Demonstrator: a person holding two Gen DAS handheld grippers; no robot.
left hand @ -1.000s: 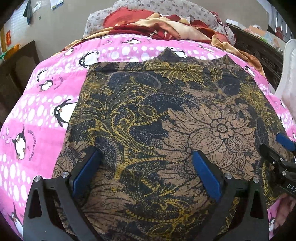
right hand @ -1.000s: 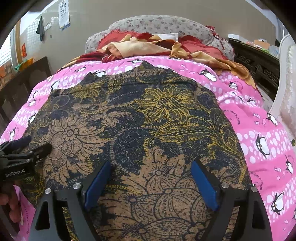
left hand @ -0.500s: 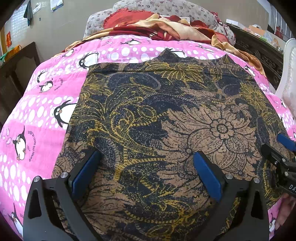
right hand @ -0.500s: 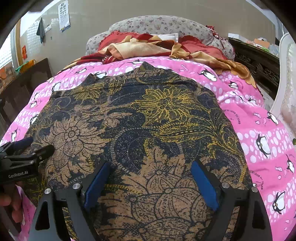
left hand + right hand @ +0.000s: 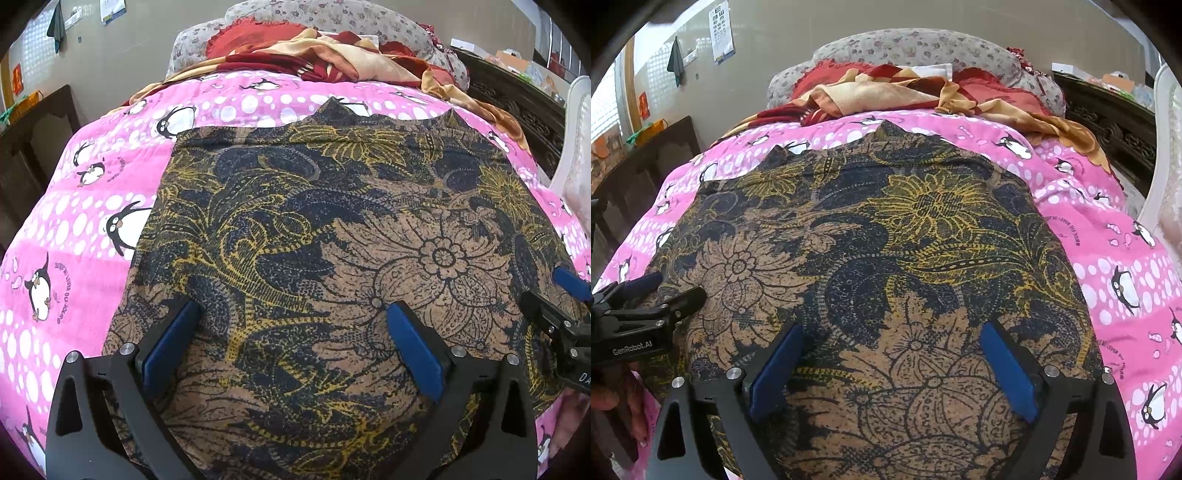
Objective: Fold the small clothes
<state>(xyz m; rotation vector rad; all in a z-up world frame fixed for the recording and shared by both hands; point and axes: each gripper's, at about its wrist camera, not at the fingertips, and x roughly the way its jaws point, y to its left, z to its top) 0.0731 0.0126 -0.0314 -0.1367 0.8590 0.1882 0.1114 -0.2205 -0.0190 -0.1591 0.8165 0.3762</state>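
Observation:
A brown, black and yellow floral garment (image 5: 295,221) (image 5: 871,236) lies spread flat on the pink penguin bedspread (image 5: 74,229) (image 5: 1126,258). My left gripper (image 5: 293,328) hovers over its near left part, open, and its blue pads (image 5: 173,339) pinch no cloth. Over the near right part my right gripper (image 5: 892,358) is opening its jaws; only flat cloth lies below them and the pads (image 5: 1008,369) grip nothing. Each gripper shows at the edge of the other's view: the right one (image 5: 554,306) and the left one (image 5: 653,295).
A heap of red and beige cloths (image 5: 332,55) (image 5: 886,88) and a floral pillow (image 5: 923,48) sit at the head of the bed. Dark wooden furniture (image 5: 33,147) (image 5: 1115,122) flanks both sides. A white padded piece (image 5: 576,147) stands at the right. A hand (image 5: 613,398) holds the left gripper.
The right gripper's jaws have spread slightly wider. Both hands and the garment have stayed where they were.

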